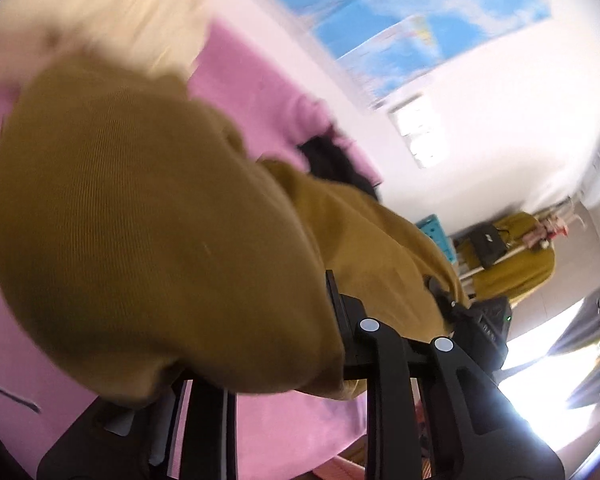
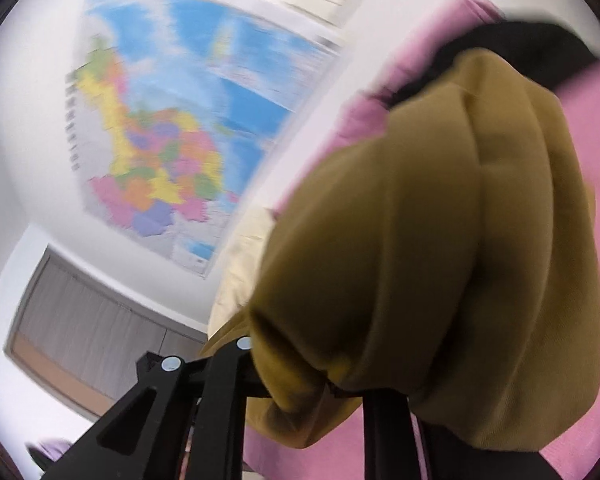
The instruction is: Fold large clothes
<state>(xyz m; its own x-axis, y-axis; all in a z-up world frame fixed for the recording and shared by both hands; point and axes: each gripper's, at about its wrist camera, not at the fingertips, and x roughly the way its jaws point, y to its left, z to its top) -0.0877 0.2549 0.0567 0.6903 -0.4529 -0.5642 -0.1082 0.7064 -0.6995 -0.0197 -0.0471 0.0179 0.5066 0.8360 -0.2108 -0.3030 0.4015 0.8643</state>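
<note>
L gripper [image 1: 300, 360]: my jaws clamped on mustard garment [image 1: 140, 220], bunched at 10 o'clock.
R gripper [image 2: 300, 380]: also gripping it, cloth at 1 o'clock.
Under: pink sheet [image 1: 28, 352].
Wall: map [image 2: 160, 120].

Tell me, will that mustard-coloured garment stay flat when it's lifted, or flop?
Probably flop: the mustard garment bunches in soft folds over the right gripper. It looks thick and ribbed, so likely weighty. Its matte fabric probably won't slip from the left gripper.
</note>
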